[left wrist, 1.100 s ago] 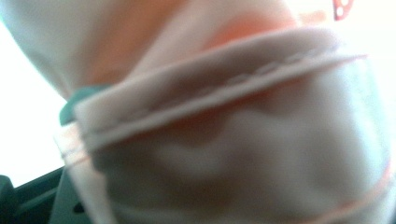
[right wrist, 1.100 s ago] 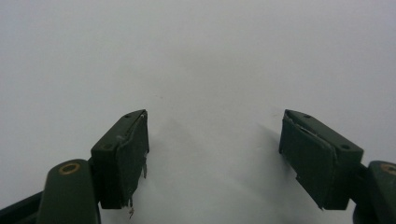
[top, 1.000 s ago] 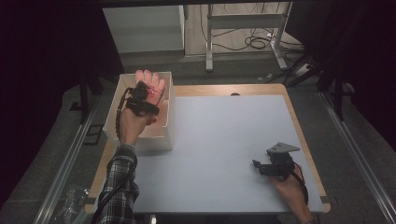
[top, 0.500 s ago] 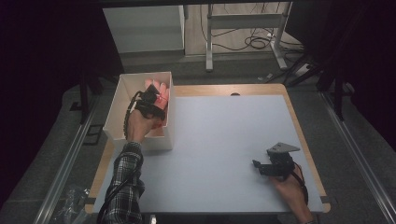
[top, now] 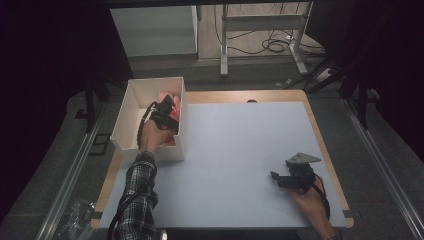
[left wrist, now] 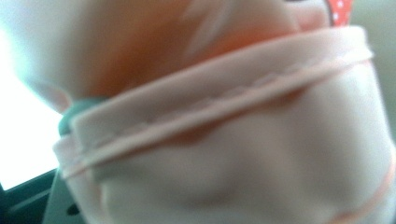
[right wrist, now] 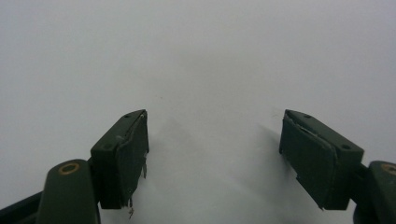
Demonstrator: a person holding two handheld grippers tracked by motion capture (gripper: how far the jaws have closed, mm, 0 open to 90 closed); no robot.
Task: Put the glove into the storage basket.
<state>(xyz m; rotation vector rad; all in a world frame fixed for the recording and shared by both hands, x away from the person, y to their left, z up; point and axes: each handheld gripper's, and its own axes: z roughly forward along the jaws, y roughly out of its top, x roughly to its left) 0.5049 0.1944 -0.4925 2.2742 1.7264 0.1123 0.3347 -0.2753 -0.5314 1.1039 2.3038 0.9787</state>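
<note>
The pink cloth (top: 170,102) lies inside the white box (top: 131,107), which stands at the far left part of the table (top: 240,150). The left gripper (top: 167,106) is down in the box at the cloth. Its jaws have just been opening, and in the left gripper view the hemmed pink fabric (left wrist: 224,140) sits very close and blurred, so I cannot tell if it is gripped. The right gripper (right wrist: 212,154) rests on the white surface near the right front edge, well apart, jaws wide with nothing between them.
</note>
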